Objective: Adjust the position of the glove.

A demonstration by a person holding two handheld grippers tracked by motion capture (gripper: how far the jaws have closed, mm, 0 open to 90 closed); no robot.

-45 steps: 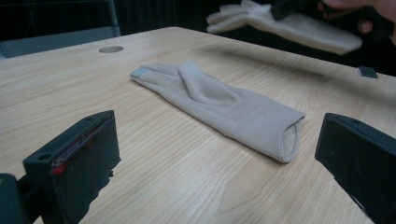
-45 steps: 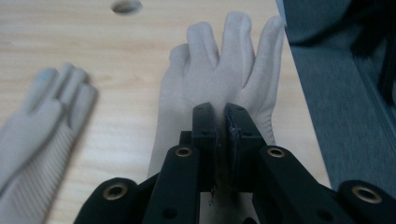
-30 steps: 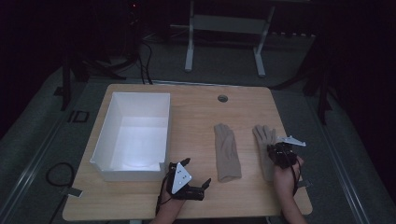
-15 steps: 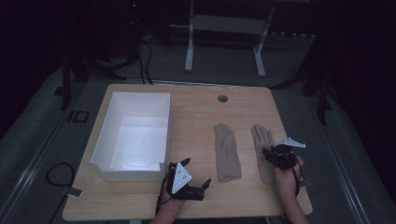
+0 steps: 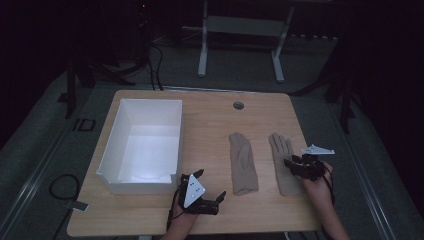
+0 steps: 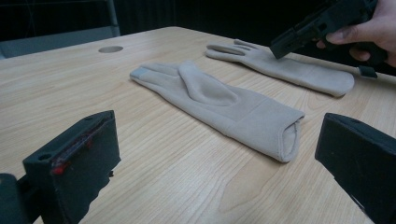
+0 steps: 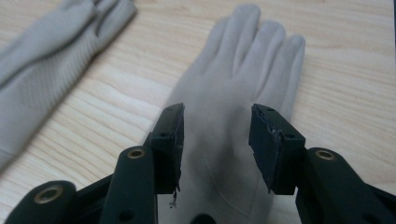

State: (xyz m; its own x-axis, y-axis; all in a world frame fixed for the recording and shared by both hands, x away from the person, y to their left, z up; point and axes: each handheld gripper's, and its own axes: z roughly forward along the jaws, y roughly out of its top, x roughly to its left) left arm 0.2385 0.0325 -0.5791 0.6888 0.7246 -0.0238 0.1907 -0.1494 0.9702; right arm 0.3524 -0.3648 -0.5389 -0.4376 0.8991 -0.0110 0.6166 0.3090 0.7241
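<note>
Beige glove [image 7: 233,116] lies flat under my right claw [image 7: 217,140], jaws just opened partway, empty, straddling its palm to pinch it; left claw [image 6: 210,154] waits wide

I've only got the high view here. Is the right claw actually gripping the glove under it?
Observer: No. The right gripper view shows the right claw open above the palm of the outer glove, pads not pressing on it; its jaws have just been opening.
Operator: Which way does it point?
Observer: Along the glove, toward its fingertips, which lie flat on the wood.
Operator: And the other hand?
Observer: The left claw is open, looking at the open cuff of the middle glove and apart from it.
</note>
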